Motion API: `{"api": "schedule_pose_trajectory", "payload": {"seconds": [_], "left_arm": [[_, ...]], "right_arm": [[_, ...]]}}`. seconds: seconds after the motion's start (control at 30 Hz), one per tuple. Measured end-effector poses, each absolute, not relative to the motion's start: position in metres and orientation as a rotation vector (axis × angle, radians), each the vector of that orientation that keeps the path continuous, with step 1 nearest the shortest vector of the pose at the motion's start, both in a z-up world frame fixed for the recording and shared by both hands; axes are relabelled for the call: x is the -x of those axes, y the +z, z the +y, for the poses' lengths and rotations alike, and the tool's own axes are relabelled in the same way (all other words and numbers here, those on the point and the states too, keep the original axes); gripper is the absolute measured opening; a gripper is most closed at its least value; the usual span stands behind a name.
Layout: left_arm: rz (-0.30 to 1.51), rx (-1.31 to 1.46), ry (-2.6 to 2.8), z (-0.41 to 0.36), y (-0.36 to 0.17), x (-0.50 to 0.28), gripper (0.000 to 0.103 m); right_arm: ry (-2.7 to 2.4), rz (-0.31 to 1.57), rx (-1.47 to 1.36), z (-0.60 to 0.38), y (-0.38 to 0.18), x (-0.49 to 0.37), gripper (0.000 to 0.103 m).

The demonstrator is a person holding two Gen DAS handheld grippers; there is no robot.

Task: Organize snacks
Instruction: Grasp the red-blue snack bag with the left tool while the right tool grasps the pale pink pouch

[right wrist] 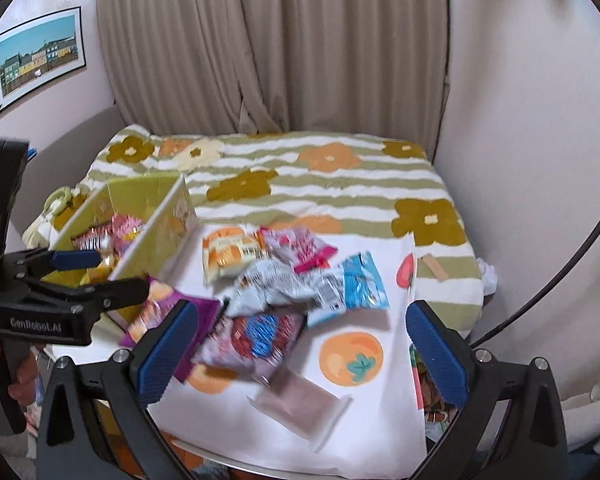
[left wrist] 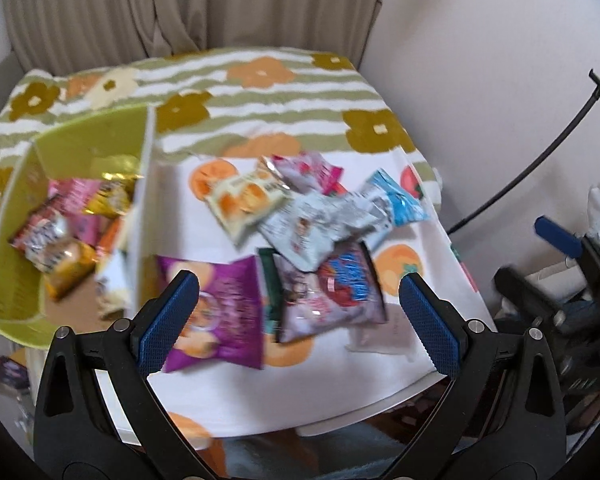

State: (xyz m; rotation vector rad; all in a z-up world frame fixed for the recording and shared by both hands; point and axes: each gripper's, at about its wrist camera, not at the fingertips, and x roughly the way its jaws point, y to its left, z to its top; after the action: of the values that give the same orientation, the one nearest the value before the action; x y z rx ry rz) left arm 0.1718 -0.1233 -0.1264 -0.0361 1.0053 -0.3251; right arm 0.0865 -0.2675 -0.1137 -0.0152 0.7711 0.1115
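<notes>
Snacks are heaped mid-frame on the white fruit-print cloth (left wrist: 228, 392), and we're hovering above them. Our left claw (left wrist: 299, 304) is spread wide, nothing between its blue pads, with the purple packet (left wrist: 220, 316) and the red-and-blue packet (left wrist: 340, 292) showing in the gap. Our right claw (right wrist: 302, 338) is just as wide, also empty, over that same red-and-blue packet (right wrist: 260, 340). At left of the frame sits the green box (left wrist: 16, 216), already holding several packets. The light blue packet (right wrist: 360, 280) lies right of the heap; a pale flat packet (right wrist: 300, 404) sits alone toward the bottom. Everything is motion-blurred.
</notes>
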Motion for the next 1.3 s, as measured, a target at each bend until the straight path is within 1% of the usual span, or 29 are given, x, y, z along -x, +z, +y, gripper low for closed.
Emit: {"api": "schedule_pose_trajectory", "payload": {"seconds": [0.17,0.4,0.53,0.7,0.83,0.87,0.9,0.97,1.03,1.1,1.17,1.2,1.27,1.3], "left_arm": [[1.074,0.01,-0.331,-0.163,-0.153,-0.184,0.1],[1.213,-0.017,-0.333,-0.2,-0.213,-0.208,0.1],[1.263,-0.1,-0.302,-0.218,-0.245,-0.216,0.1],[1.273,-0.217,-0.25,-0.232,-0.274,-0.219,0.1],[1.304,-0.195,-0.253,-0.228,-0.29,-0.223,0.1],[1.302,-0.172,-0.258,-0.225,-0.291,-0.222,0.098],[1.293,-0.144,-0.265,-0.222,-0.291,-0.222,0.095],[1.281,-0.12,-0.277,-0.218,-0.291,-0.222,0.091],[1.259,-0.124,-0.284,-0.217,-0.289,-0.221,0.083],[1.241,-0.122,-0.289,-0.216,-0.287,-0.22,0.078],[1.233,-0.115,-0.296,-0.213,-0.286,-0.219,0.075],[1.232,-0.111,-0.297,-0.212,-0.284,-0.219,0.069],[1.228,-0.108,-0.292,-0.21,-0.281,-0.215,0.068],[1.232,-0.101,-0.293,-0.207,-0.281,-0.214,0.068]], "right_arm": [[0.182,0.832,0.036,-0.289,-0.154,-0.088,0.103],[0.291,0.912,0.082,-0.291,-0.213,-0.092,0.103],[0.332,0.952,0.084,-0.291,-0.243,-0.095,0.103],[0.366,0.977,0.118,-0.288,-0.268,-0.1,0.103],[0.395,0.984,0.148,-0.285,-0.279,-0.102,0.103],[0.399,0.987,0.151,-0.284,-0.281,-0.102,0.103],[0.406,0.988,0.154,-0.284,-0.284,-0.102,0.103],[0.417,0.992,0.159,-0.282,-0.287,-0.102,0.103],[0.43,0.998,0.166,-0.281,-0.291,-0.103,0.103],[0.442,1.004,0.176,-0.279,-0.294,-0.102,0.103],[0.461,1.014,0.184,-0.277,-0.297,-0.101,0.103],[0.469,1.017,0.194,-0.276,-0.297,-0.102,0.103],[0.482,1.018,0.224,-0.273,-0.298,-0.1,0.102],[0.491,1.02,0.235,-0.272,-0.3,-0.1,0.096]]}}
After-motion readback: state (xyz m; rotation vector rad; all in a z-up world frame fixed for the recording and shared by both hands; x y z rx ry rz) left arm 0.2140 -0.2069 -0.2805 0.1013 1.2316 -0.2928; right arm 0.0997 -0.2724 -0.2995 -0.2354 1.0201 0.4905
